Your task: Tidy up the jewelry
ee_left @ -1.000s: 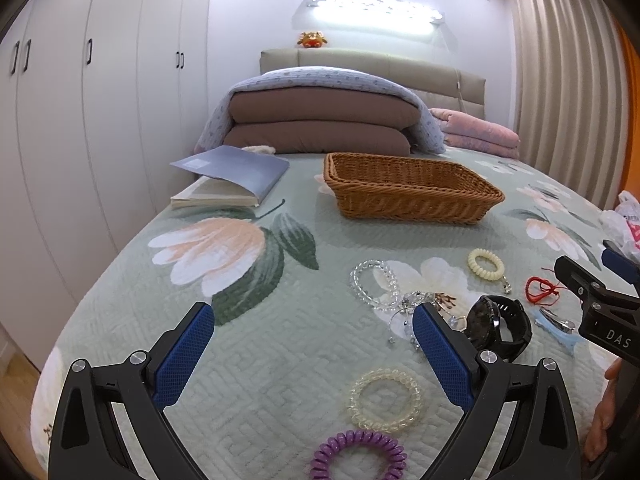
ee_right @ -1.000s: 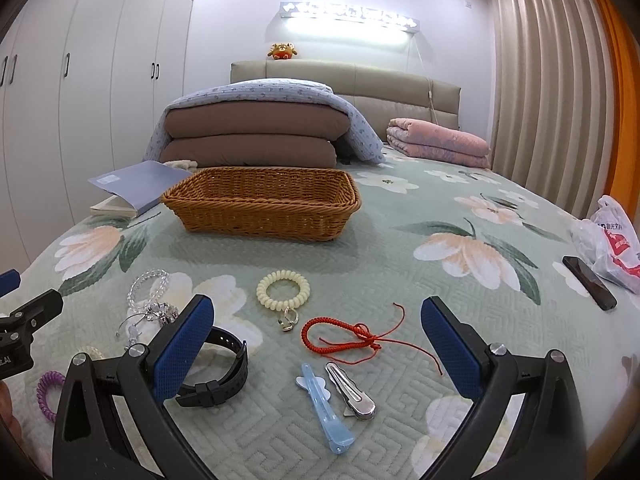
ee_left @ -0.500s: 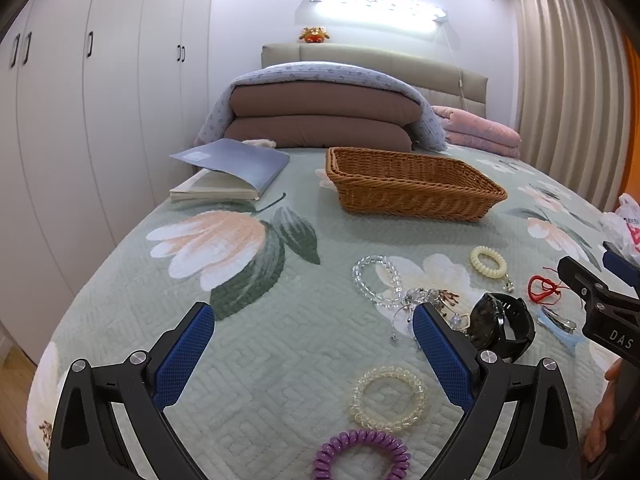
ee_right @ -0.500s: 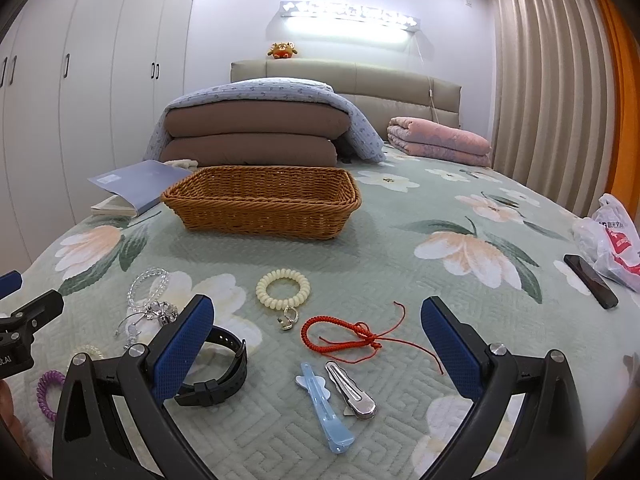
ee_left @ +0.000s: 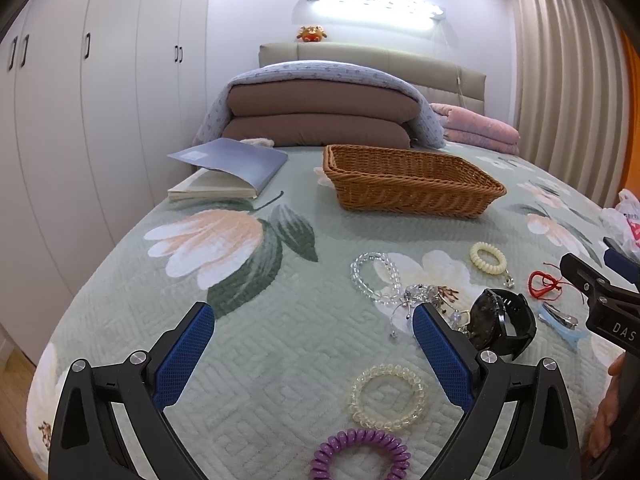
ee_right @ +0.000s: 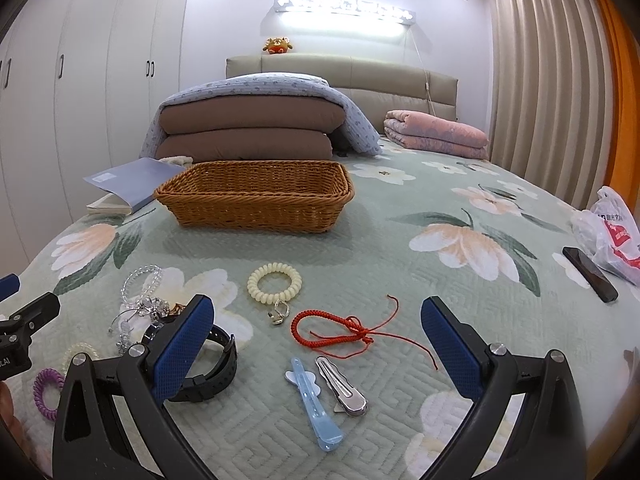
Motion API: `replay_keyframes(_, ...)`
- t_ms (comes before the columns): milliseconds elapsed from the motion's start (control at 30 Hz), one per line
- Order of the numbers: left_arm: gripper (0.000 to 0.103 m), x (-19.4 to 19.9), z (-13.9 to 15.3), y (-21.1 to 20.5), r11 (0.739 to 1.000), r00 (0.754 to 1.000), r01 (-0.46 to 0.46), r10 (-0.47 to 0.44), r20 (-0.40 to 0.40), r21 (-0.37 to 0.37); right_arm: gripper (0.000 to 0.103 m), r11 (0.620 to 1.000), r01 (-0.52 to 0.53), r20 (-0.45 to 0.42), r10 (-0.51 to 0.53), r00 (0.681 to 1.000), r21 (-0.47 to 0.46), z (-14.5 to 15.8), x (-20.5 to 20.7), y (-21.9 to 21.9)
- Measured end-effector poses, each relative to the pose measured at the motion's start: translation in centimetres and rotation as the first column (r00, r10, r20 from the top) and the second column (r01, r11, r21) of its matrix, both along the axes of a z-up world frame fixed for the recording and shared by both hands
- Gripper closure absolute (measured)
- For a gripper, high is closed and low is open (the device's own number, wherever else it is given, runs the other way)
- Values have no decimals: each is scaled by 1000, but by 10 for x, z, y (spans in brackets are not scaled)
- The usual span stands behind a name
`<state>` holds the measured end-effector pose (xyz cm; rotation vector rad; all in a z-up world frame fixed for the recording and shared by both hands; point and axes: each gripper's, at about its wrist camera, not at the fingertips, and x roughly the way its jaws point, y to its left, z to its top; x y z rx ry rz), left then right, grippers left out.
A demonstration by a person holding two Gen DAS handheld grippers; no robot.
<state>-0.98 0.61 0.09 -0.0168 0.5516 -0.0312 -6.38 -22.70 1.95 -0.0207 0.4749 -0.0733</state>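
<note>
Jewelry lies scattered on the floral bedspread (ee_left: 280, 340). In the left wrist view I see a clear bead bracelet (ee_left: 374, 276), a silver tangle (ee_left: 424, 296), a black watch (ee_left: 502, 324), a cream coil band (ee_left: 488, 258), a pale crystal bracelet (ee_left: 386, 396) and a purple coil band (ee_left: 360, 454). My left gripper (ee_left: 314, 354) hangs open above the near bed, empty. In the right wrist view a red cord bracelet (ee_right: 336, 330), a blue clip (ee_right: 316, 408) and a silver clip (ee_right: 342, 386) lie between the open fingers of my right gripper (ee_right: 316, 336). A wicker basket (ee_right: 256, 200) stands beyond.
A blue-covered book (ee_left: 228, 174) lies left of the basket. Folded brown and pink bedding (ee_right: 248, 128) is stacked at the headboard. A black phone (ee_right: 590, 274) and a plastic bag (ee_right: 610, 232) sit at the bed's right edge. Wardrobes line the left wall.
The left wrist view has tilted up very slightly. Both grippers stay open and nothing on the bed has moved.
</note>
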Motion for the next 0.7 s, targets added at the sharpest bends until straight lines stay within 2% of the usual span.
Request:
replay_keyframes(367, 3, 0, -1, -1, 1000, 1000, -2, 2, -1, 3, 0, 1000, -2, -13, 2, 1000, 3, -1, 1, -1)
replay_keyframes(700, 3, 2, 1, 12, 1000, 1000, -7, 7, -14, -28, 0, 1000, 6, -12, -6, 1000, -15, -3, -1, -5)
